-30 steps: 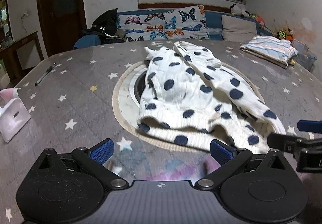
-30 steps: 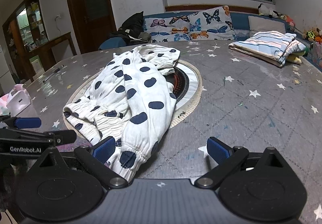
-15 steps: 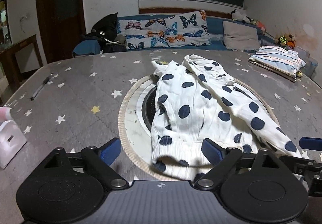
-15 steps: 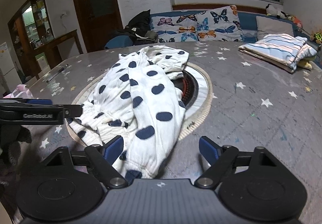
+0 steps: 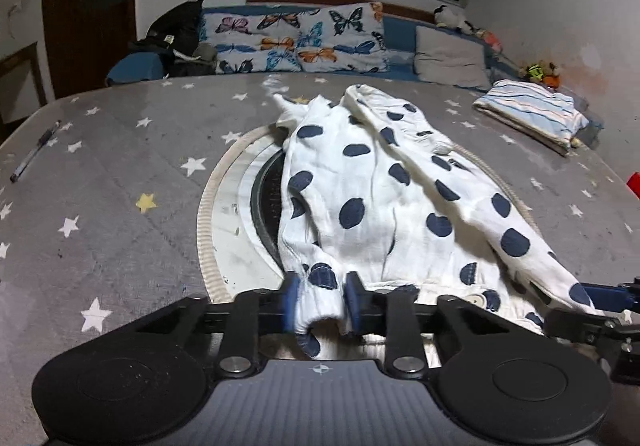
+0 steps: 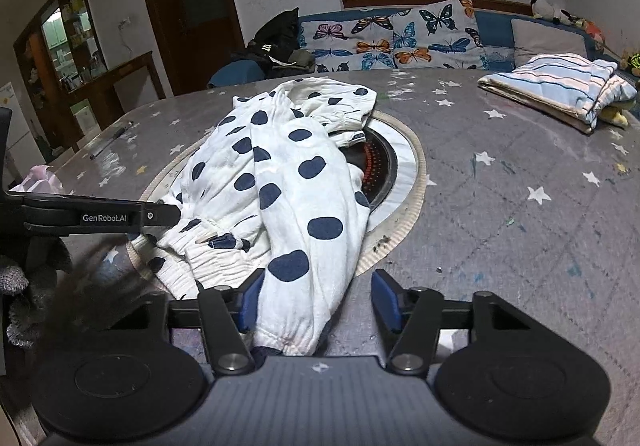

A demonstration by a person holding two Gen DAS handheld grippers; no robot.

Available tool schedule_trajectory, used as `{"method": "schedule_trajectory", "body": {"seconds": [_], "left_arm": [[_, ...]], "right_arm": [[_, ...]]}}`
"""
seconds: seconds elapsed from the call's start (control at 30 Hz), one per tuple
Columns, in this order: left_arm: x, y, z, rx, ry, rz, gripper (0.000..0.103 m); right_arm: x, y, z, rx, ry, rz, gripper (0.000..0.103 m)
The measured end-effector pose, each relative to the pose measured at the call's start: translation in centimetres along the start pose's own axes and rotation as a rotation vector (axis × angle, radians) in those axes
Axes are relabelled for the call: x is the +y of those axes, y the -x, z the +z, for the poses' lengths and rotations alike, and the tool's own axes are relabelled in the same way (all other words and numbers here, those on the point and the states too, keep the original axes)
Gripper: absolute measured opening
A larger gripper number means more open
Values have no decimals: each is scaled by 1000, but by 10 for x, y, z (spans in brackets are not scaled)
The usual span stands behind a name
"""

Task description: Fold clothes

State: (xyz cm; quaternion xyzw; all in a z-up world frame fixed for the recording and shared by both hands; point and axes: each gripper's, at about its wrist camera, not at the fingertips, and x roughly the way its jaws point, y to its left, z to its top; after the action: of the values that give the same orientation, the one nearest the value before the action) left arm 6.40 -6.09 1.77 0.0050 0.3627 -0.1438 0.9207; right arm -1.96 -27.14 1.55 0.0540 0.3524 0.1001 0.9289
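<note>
A white garment with navy dots (image 5: pixel 380 205) lies crumpled over the round heater ring in the middle of the grey star-pattern table (image 5: pixel 120 173). My left gripper (image 5: pixel 320 304) is shut on the garment's near gathered hem. In the right wrist view the same garment (image 6: pixel 288 181) runs toward me, and a cuffed end lies between the fingers of my right gripper (image 6: pixel 318 304), whose jaws stand partly closed with a gap on the right side. The left gripper's arm (image 6: pixel 100 215) shows at the left of that view.
A folded striped garment (image 6: pixel 560 85) lies at the table's far right. A pen (image 5: pixel 34 155) lies at the far left. A pink-and-white bag (image 6: pixel 38 181) sits at the left edge. A sofa with butterfly cushions (image 5: pixel 300 39) stands behind the table.
Both grippers moved forward onto the garment's near edge. The left gripper closed on the hem. The right gripper's jaws narrowed around the cuffed end.
</note>
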Motion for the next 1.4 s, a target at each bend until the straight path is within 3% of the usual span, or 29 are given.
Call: {"method": "schedule_trajectory", "body": {"seconds": [0.1, 0.27, 0.6, 0.83, 1.03, 1.1, 1.4], "left_arm": [[4, 12, 2, -23, 24, -43, 12], [13, 54, 4, -82, 55, -110, 11], [24, 141, -22, -114, 47, -207, 11], [32, 155, -52, -29, 25, -205, 12], [38, 153, -55, -13, 15, -173, 22], [39, 153, -52, -27, 1, -169, 36], [47, 132, -18, -74, 7, -129, 43]], "right_arm": [[-1, 2, 0, -3, -4, 17, 29], [-10, 13, 1, -11, -41, 70, 19], [-18, 63, -3, -15, -41, 264, 17], [-14, 90, -22, 52, 13, 359, 17], [-19, 90, -15, 59, 25, 317, 20], [-21, 85, -7, 53, 24, 298, 20], [-32, 42, 54, 4, 38, 233, 20]]}}
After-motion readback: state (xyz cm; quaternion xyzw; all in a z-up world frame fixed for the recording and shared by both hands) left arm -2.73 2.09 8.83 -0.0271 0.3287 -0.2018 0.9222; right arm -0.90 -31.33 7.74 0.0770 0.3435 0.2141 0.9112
